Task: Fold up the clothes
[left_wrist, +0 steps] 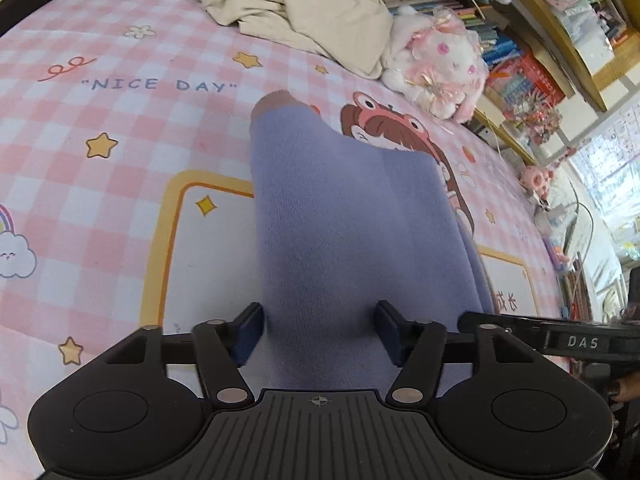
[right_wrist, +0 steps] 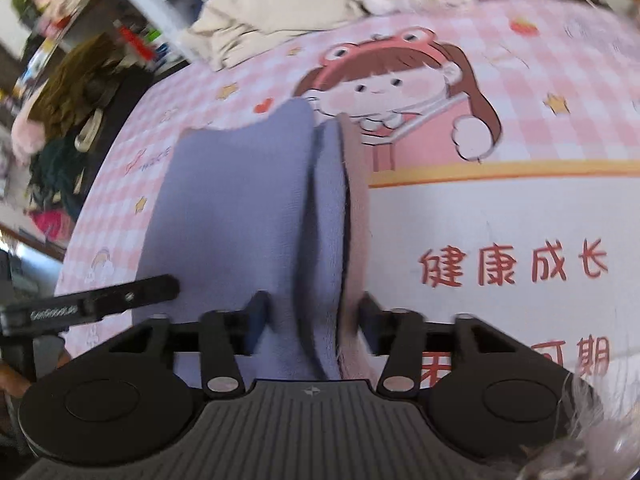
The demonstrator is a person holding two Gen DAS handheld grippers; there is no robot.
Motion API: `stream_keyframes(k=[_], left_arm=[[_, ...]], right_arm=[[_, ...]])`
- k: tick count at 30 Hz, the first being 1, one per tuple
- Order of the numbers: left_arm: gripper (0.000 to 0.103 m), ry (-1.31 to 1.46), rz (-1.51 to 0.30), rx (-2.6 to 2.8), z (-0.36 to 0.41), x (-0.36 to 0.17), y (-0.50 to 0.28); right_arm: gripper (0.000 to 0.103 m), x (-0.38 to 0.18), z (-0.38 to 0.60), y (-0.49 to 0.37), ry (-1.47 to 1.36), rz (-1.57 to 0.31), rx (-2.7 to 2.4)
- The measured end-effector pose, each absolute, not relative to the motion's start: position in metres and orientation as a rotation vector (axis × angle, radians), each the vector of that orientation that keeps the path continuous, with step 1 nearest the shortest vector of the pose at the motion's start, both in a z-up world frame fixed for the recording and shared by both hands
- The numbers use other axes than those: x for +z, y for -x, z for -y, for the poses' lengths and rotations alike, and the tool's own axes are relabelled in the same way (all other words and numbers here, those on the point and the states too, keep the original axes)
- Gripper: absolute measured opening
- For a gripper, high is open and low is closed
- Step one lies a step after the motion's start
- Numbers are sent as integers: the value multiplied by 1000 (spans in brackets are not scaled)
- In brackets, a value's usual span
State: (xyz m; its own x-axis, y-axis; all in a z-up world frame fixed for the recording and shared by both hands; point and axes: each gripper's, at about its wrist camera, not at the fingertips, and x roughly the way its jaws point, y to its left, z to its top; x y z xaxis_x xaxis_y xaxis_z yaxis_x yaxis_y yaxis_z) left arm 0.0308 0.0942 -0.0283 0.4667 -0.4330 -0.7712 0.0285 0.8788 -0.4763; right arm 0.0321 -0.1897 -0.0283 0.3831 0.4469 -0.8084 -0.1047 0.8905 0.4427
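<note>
A lavender knit garment [left_wrist: 352, 220] with a pinkish-beige lining [right_wrist: 356, 208] lies lengthwise on the bed [left_wrist: 120, 128], over its pink checked cartoon sheet. In both wrist views the cloth runs straight out between the fingers.

The left tongs [left_wrist: 318, 330] stand with their blue pads wide apart, one on either side of the near end of the cloth, gripping nothing. The right tongs [right_wrist: 310, 326] are likewise spread; between them the fabric stands up in a doubled ridge, lavender on one side and lining on the other. This view is blurred, so whether a pad touches the cloth cannot be told.

The garment looks part-gathered, and the scene fits either a hold about to be taken or one just let go. If a grip comes, it would do well to catch both layers of the ridge near the edge, with the two tongs level so the crease runs straight.

A crumpled beige garment [left_wrist: 304, 4] lies further up the bed beside a white and pink plush toy [left_wrist: 436, 60].
</note>
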Motion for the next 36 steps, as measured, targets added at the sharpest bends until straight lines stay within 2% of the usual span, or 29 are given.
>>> stream_keyframes(k=[2,6,7,8,11,12,16,20,23,25,29,32,36], left_arm=[[66,474,-1066,-304,-97,-33,-35],[64,590,-1075,-318,-102,-46,-42],[64,605,-1075,-316,-102,-47,-43],[63,597,-1075,-311,-100,-46,-44],[55,525,-1070,-292,-90,-40,-44],[51,483,-1058,-291,-86,-35,-42],[49,349,-1016,-311,-68,-22,-35],[55,437,-1057,-315,-77,-33,-40],[56,490,-1070,-322,-83,-38,-42],[60,514,-1077,-324,-85,-41,-44],[61,557,-1068,-313,-84,-45,-44],[58,530,-1062,-285,-77,-42,-44],[49,464,-1013,-266,-61,-26,-36]], right_arm=[[56,-36,195,-37,-397,-1146,377],[58,-49,199,-48,-490,-1176,395],[51,-51,198,-50,-506,-1174,401],[48,-50,195,-51,-496,-1169,408],[29,-46,186,-49,-441,-1141,428],[28,-43,184,-46,-406,-1126,434],[25,-33,178,-36,-270,-1062,456],[28,-23,172,-26,-138,-998,476],[37,-29,183,-34,-208,-1040,466],[47,-34,190,-39,-255,-1068,460],[50,-46,202,-47,-382,-1121,470],[33,-48,208,-48,-434,-1122,496],[26,-33,213,-40,-362,-1034,518]])
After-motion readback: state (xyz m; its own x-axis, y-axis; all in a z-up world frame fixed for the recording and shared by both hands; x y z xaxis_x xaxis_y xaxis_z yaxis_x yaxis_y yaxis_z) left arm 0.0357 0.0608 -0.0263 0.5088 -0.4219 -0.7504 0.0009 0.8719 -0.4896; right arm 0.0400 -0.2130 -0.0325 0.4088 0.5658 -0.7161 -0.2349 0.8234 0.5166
